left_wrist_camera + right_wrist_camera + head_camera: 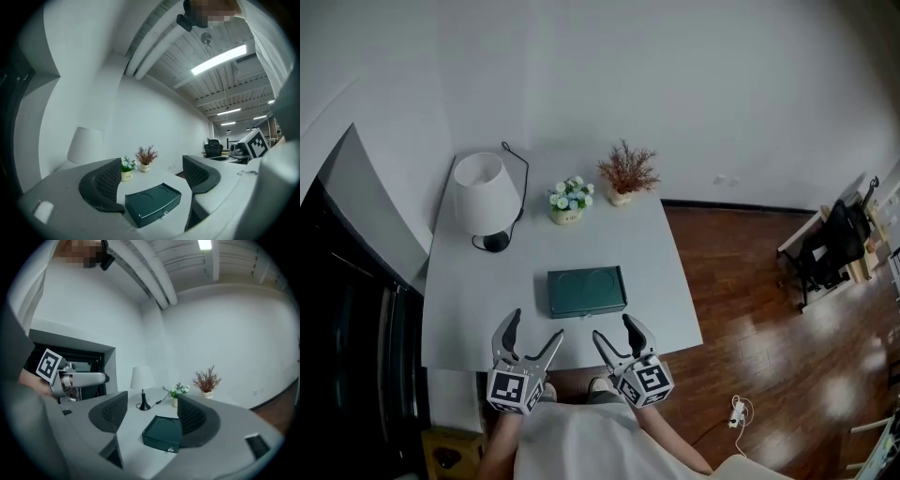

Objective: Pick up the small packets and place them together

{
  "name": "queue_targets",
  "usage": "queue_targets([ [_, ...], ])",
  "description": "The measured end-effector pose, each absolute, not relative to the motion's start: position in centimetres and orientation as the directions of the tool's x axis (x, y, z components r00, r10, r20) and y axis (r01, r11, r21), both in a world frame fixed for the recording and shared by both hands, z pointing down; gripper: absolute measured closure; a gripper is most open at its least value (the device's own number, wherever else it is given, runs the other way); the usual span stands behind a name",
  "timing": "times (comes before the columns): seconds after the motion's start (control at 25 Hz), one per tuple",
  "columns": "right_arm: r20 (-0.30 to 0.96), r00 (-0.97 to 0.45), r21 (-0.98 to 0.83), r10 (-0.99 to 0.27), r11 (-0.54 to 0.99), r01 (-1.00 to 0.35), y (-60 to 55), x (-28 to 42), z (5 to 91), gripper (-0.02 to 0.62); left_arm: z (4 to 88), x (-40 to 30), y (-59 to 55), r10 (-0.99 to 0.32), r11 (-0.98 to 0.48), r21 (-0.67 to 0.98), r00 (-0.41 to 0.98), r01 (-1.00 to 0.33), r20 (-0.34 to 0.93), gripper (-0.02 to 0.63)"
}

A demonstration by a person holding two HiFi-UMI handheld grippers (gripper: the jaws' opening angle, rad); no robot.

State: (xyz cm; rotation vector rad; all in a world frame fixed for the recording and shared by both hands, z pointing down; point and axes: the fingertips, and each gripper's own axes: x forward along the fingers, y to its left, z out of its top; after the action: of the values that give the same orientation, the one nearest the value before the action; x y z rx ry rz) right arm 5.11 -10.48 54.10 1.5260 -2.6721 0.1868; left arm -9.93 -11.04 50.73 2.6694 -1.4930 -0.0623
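No small packets show in any view. A dark green box (587, 292) with two round dents in its lid and a small knob on its front lies near the front of the white table (469, 281). My left gripper (537, 325) hovers over the table's near edge, just left of the box, open and empty. My right gripper (612, 327) hangs beside it, just in front of the box, also open and empty. Seen along the left gripper's (151, 164) jaws, the box (153, 202) lies close ahead. It shows too as the box (162, 432) between the right gripper's (152, 399) jaws.
A white table lamp (487, 197) with a black cord stands at the table's back left. A small pot of flowers (569, 202) and a pot of dried twigs (627, 173) stand along the back edge. Wooden floor (750, 309) lies to the right, with a chair (834, 244) farther off.
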Motion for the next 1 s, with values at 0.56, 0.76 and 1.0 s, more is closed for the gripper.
queue_targets([
  [0.56,0.595,-0.538,-0.220,-0.598,0.523,-0.824,-16.1,6.9,72.3,0.272,51.0,-7.0,-14.2,-0.893,-0.446,0.072,0.449,-0.892,0.027,0.230],
  [0.76,0.708,-0.526,-0.305,-0.471,0.468,-0.830,-17.3,5.8,78.2,0.273,51.2,-7.0,-14.4,-0.899,-0.432,0.073,0.435,-0.899,0.047,0.230],
  [1.0,0.782,-0.502,-0.382,-0.369,0.353,-0.854,-18.2,5.3,81.8,0.367,51.8,-7.3,-13.8,-0.902,-0.421,0.062,0.425,-0.905,0.078,0.230],
])
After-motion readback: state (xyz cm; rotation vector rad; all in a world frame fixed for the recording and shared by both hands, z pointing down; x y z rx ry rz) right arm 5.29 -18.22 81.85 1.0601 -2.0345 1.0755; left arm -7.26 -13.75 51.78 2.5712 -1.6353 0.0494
